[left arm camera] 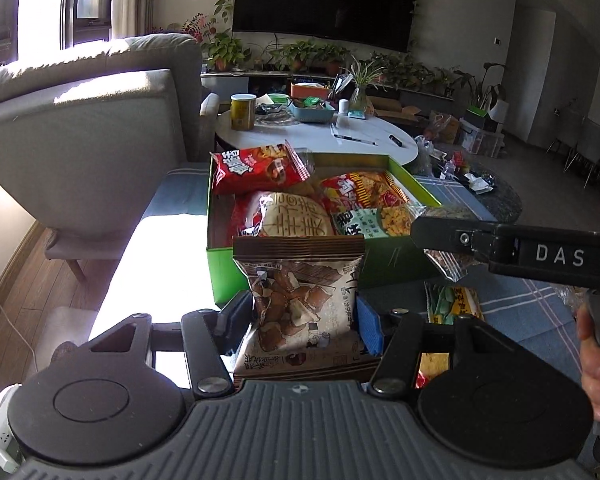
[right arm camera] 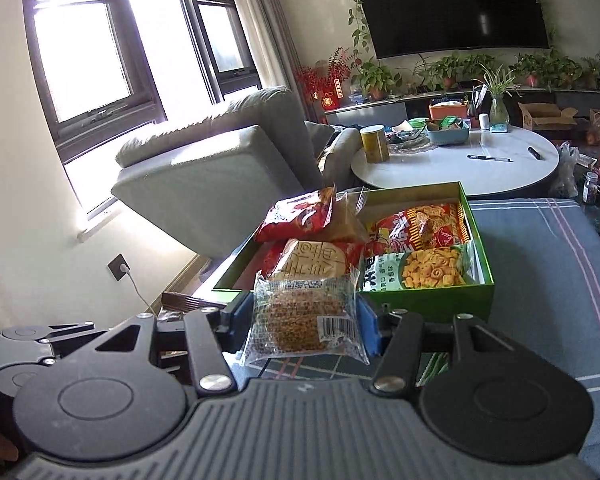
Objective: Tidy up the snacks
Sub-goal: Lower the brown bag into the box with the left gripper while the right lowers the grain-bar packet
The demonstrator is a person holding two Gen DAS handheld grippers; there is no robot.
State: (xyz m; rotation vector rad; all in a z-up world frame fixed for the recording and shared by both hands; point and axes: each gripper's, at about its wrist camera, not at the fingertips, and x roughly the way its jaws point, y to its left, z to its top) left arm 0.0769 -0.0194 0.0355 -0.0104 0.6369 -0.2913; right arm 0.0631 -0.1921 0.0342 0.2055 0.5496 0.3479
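A green box (right arm camera: 432,300) is sitting on a blue plaid cloth (right arm camera: 540,264), already crowded with crinkly packets: a red bag (left arm camera: 256,170) leaning over its far rim, a round cake (left arm camera: 296,216) stamped with characters, and a green-labelled bag (right arm camera: 416,268) of curly yellow crisps. Behind it, a white round table (right arm camera: 460,168) is carrying a yellow tin (right arm camera: 374,144), a pen (right arm camera: 490,158) and a teal basket (right arm camera: 448,130); a grey sofa (left arm camera: 80,140) is standing at the left under the window.

The left gripper (left arm camera: 300,320) is clamping a brown-topped packet (left arm camera: 300,296) upright just before the box. The right gripper (right arm camera: 300,320) is squeezing a clear-wrapped round biscuit (right arm camera: 304,320), barcode showing, near the box's front wall. From the left view, its finger is reading "DAS", and a hand (left arm camera: 596,360) is gripping its handle.
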